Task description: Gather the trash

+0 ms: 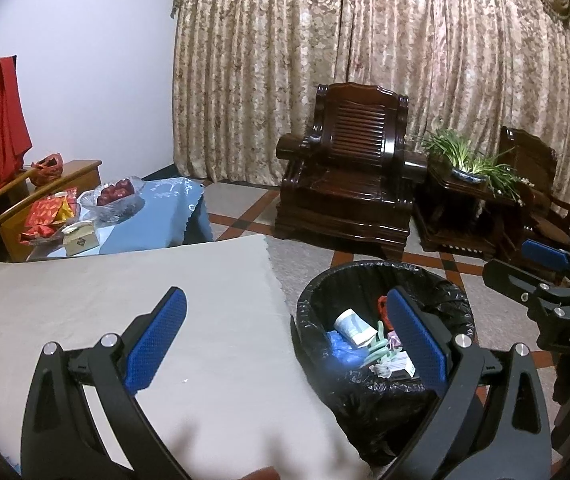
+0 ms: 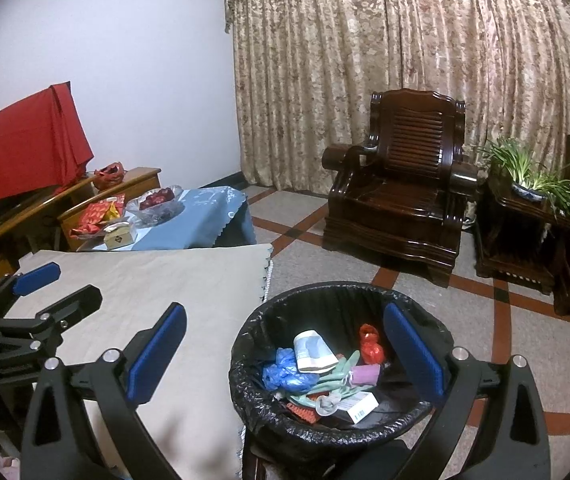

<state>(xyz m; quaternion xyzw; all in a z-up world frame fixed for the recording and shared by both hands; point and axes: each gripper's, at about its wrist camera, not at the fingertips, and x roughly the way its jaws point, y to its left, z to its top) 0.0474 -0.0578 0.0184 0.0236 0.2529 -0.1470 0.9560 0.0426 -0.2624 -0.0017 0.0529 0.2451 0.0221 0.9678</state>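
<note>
Two claws, both spread wide and holding nothing, hang near the round bin lined with crinkled black plastic [image 2: 325, 432]. The left claw [image 1: 285, 344] straddles the edge of the tabletop under its smooth beige cloth [image 1: 125, 304]; the right claw [image 2: 285, 354] is above the bin's mouth. Only the right wrist view lays the trash bare: a crumpled blue bag [image 2: 285, 372], a rolled paper cup [image 2: 313, 350], a shiny red wrapper [image 2: 371, 346], a white carton [image 2: 359, 404]. The left wrist view alone shows the right claw's side profile, at its right edge
</note>
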